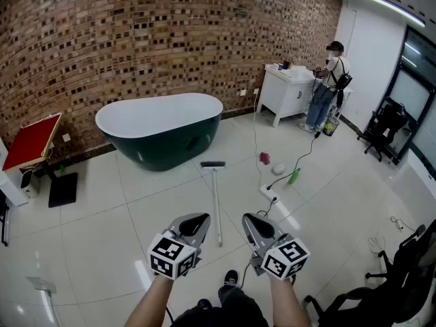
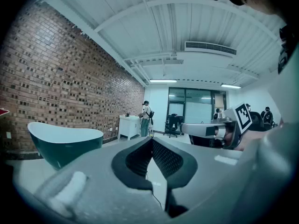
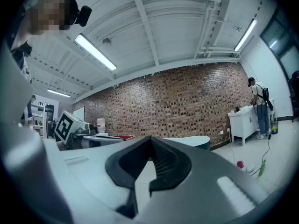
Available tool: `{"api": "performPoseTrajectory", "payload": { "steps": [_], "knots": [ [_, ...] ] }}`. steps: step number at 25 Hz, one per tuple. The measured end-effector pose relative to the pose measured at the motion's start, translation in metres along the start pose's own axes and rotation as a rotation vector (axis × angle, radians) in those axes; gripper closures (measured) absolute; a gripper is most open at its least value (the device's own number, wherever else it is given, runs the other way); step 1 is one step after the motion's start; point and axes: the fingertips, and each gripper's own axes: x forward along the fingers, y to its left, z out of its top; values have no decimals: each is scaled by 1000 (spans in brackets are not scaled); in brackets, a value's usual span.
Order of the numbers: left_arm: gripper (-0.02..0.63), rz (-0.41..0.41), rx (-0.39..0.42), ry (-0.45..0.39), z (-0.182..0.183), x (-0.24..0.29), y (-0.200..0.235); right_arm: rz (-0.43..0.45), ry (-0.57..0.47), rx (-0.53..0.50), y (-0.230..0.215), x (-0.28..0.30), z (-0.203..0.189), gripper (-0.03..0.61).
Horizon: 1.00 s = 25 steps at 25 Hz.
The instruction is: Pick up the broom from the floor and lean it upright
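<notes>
Both pairs of jaws are pressed together with nothing between them. The left gripper [image 1: 195,222] and right gripper [image 1: 255,225] are held side by side, roughly level, well above the floor [image 1: 102,230].

The broom [image 1: 216,203] lies flat on the tiles in front of them. Its brush end points toward the bathtub [image 1: 163,138], and the near end of its handle shows between the two grippers.

The jaws must spread before either can take the handle. It is thin and round and lies on glossy tile, so a shallow pinch would likely roll or skid it away. A power strip [image 1: 268,193] and its cable lie just right of the handle, and a swinging broom could snag them. Leaned against the tub's curved rim or the brick wall [image 1: 136,46], the broom may slide on the smooth floor.
</notes>
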Motion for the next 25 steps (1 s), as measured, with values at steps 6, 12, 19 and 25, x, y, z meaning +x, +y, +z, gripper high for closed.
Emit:
{"api": "performPoseTrajectory", "payload": {
  "steps": [6, 12, 19, 25],
  "knots": [
    [614, 25, -1, 13, -2, 9, 36, 9, 13, 14, -13, 28, -6, 574],
    [614, 43, -5, 42, -9, 32, 79, 10, 11, 68, -47, 69, -16, 574],
    [614, 28, 34, 84, -4, 76, 164, 31, 1, 126, -92, 168, -22, 574],
    [614, 45, 21, 103, 10, 123, 224, 60, 7, 143, -131, 241, -10, 574]
  ]
}}
